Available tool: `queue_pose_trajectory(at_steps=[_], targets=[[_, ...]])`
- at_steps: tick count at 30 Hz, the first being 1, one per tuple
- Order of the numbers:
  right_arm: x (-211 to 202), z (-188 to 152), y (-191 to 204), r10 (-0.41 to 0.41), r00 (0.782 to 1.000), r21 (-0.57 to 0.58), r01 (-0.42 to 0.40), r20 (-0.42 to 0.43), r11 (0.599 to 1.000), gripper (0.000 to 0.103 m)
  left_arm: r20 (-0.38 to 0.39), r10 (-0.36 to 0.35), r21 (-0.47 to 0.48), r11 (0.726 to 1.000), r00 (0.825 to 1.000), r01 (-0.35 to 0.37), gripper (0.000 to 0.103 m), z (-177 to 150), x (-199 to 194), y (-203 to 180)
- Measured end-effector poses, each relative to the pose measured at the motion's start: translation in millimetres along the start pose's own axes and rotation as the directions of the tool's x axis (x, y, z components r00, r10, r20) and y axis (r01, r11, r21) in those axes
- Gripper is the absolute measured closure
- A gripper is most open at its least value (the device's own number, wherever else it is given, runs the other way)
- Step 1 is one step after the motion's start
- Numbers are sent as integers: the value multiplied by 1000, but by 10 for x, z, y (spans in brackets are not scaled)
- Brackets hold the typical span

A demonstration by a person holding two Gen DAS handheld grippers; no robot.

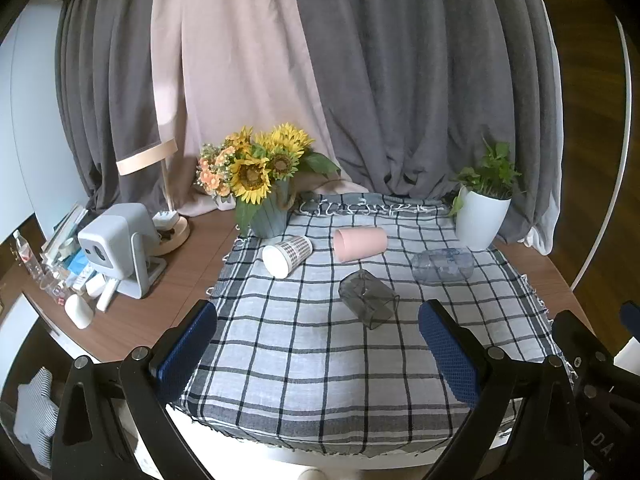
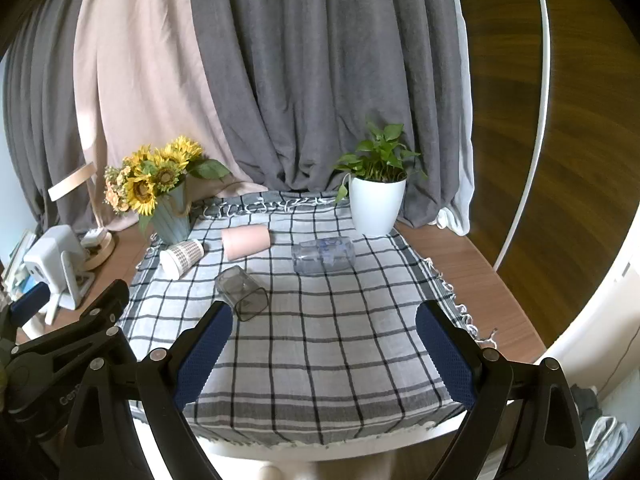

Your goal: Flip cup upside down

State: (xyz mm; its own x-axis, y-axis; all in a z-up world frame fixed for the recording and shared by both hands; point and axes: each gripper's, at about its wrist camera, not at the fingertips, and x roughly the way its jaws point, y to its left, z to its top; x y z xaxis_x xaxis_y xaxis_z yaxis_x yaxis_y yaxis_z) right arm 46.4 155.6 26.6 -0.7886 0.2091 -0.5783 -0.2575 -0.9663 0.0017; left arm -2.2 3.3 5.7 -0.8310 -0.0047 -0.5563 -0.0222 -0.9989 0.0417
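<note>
Several cups lie on their sides on a checked cloth (image 1: 304, 360) (image 2: 320, 360): a smoky grey clear cup (image 1: 368, 298) (image 2: 242, 292), a pink cup (image 1: 360, 243) (image 2: 246, 242), a white patterned cup (image 1: 286, 255) (image 2: 182, 257) and a clear cup with blue print (image 1: 442, 265) (image 2: 324, 255). My left gripper (image 1: 318, 316) is open and empty, hovering near the cloth's front, the grey cup ahead between its fingers. My right gripper (image 2: 324, 318) is open and empty, the grey cup just beyond its left fingertip (image 2: 218, 320).
A sunflower vase (image 1: 268, 216) (image 2: 172, 220) stands at the cloth's back left, a white potted plant (image 1: 480, 216) (image 2: 376, 204) at the back right. A projector (image 1: 120, 248), lamp and small clutter crowd the wooden table's left. Curtains hang behind.
</note>
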Motion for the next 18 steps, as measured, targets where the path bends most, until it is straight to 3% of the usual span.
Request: queue_pose_trajectory(at_steps=[18], targets=[[-33,38,10,-11,1000,2,11,4,1000,10,0,-2,1,1000,1000,2,0,-8,4,7]])
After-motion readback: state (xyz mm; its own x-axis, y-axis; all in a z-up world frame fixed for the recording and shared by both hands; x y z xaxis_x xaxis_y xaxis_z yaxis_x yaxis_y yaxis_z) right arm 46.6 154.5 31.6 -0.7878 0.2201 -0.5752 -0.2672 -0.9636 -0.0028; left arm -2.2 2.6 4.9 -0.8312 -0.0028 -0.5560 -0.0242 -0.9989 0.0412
